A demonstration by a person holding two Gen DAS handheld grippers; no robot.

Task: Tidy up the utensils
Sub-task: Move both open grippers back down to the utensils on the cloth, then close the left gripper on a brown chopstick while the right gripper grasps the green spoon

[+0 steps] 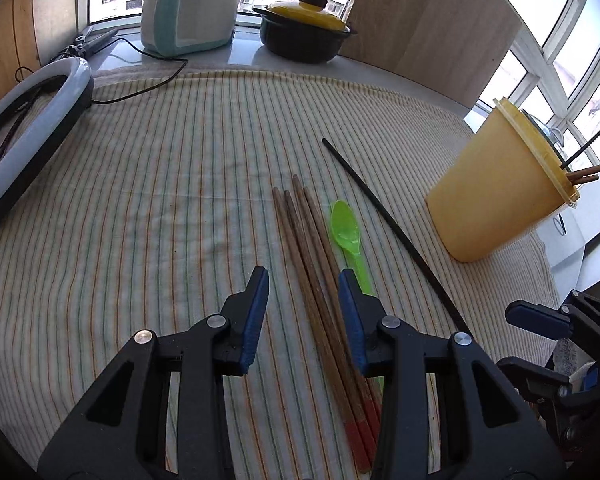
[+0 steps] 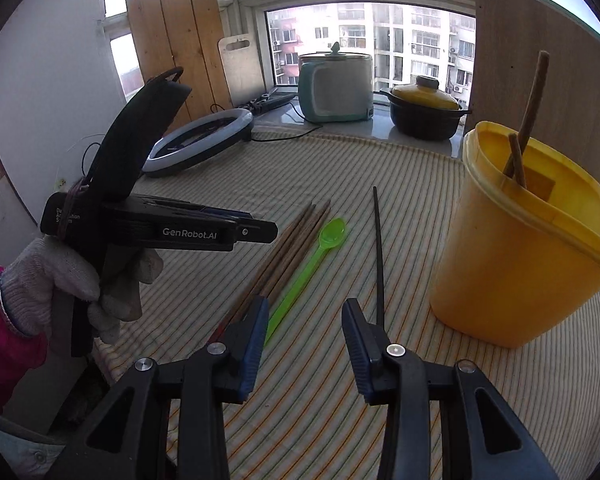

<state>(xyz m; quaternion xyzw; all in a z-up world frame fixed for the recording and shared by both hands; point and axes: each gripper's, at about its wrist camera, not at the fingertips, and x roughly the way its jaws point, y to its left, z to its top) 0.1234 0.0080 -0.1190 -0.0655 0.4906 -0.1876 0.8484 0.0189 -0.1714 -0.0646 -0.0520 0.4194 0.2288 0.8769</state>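
Chopsticks: four wooden chopsticks (image 1: 320, 276) are lying side by side on the striped cloth (image 1: 160, 200) covering the desk, their red ends pointing toward the near edge.
Spoon: a green plastic spoon (image 1: 346, 236) is resting just to the right of the wooden bundle, bowl toward the far side.
Black stick: a single black chopstick (image 1: 388, 224) is lying to the right of the spoon, apart from it, slanting toward the near right.
Container: a yellow tub (image 2: 512, 264) is standing upright at the right of the cloth, with two brown sticks (image 2: 528, 120) leaning inside it.
Left claw: the left claw (image 1: 303, 292) is hanging released over the wooden chopsticks, its blue pads (image 1: 256, 320) standing either side of the bundle and pressing on nothing.
Right claw: the right claw (image 2: 305, 320) is hovering released above the cloth, the black stick's near end and the spoon's handle lying under it, nothing being gripped.
Hand: a gloved hand (image 2: 60, 276) with a pink sleeve is holding the left device.
Far sill: a teal cooker (image 2: 336, 88), a yellow-lidded pot (image 2: 424, 112) and a ring light (image 2: 196, 144) are sitting beyond the cloth.
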